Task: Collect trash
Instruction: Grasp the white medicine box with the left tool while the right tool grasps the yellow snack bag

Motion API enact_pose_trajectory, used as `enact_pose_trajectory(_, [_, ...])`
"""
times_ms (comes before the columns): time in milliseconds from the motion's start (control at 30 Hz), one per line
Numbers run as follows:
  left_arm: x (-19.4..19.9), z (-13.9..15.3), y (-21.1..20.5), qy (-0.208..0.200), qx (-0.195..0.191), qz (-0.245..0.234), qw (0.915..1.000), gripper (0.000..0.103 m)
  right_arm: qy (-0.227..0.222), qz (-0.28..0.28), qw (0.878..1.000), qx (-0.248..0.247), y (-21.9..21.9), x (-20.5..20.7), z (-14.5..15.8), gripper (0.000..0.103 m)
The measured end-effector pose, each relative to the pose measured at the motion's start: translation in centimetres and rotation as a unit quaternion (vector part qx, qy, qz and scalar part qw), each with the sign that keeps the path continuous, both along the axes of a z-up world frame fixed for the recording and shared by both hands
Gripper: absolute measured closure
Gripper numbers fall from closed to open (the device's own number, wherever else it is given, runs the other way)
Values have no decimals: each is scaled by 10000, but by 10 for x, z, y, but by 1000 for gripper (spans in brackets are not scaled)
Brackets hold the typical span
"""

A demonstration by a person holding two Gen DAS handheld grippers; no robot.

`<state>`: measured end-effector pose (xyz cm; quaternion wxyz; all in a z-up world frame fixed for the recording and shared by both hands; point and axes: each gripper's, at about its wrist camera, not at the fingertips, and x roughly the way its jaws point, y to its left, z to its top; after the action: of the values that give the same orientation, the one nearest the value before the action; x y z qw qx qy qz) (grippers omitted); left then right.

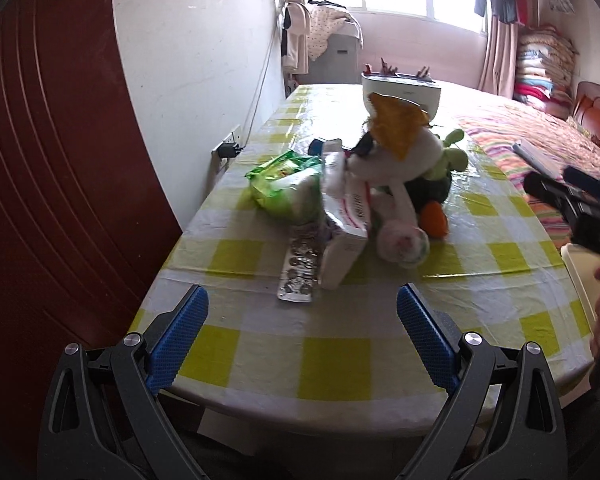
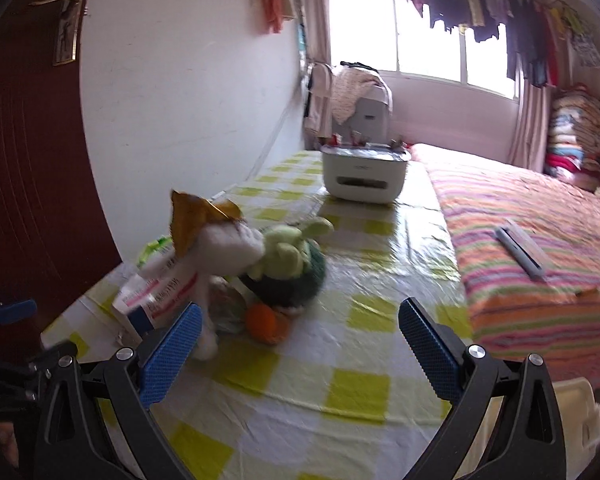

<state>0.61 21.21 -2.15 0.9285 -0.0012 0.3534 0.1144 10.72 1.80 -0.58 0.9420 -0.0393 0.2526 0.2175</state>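
Blister pack [image 1: 300,266] lies flat — long axis toward left claw [image 1: 302,344].

Both wrist cameras look forward along their own blue-padded fingers, low over the near end of the checked tablecloth [image 1: 260,364], facing the far window [image 2: 428,36]. The left view sits nearer the door side; the right nearer the bed [image 2: 540,240]. Both share the plush toy [image 1: 396,184] pile.
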Motion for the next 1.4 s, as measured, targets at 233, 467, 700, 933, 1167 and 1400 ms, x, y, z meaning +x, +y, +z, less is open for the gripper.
enact_pose_trajectory(233, [4, -7, 4, 93, -100, -57, 9999, 9, -593, 916, 9916, -691, 76, 28, 20, 7])
enact_pose_trajectory(467, [5, -13, 16, 200, -285, 40, 9994, 9, -518, 1395, 9793, -1369, 124, 59, 10, 15])
enact_pose_trajectory(700, [10, -14, 23, 227, -342, 129, 9991, 9, -60, 1573, 9778, -1383, 125, 71, -5, 63])
enact_pose_trajectory(933, [31, -2, 31, 167, -584, 107, 9981, 9, -558, 1475, 9860, -546, 90, 31, 21, 75])
enact_pose_trajectory(1167, [81, -4, 27, 750, -700, -32, 9947, 9, -679, 1244, 9899, -7, 51, 3, 32, 75])
enact_pose_trajectory(1400, [131, -35, 16, 1561, -241, -117, 9874, 10, -621, 1044, 9922, 263, 21, -10, 26, 75])
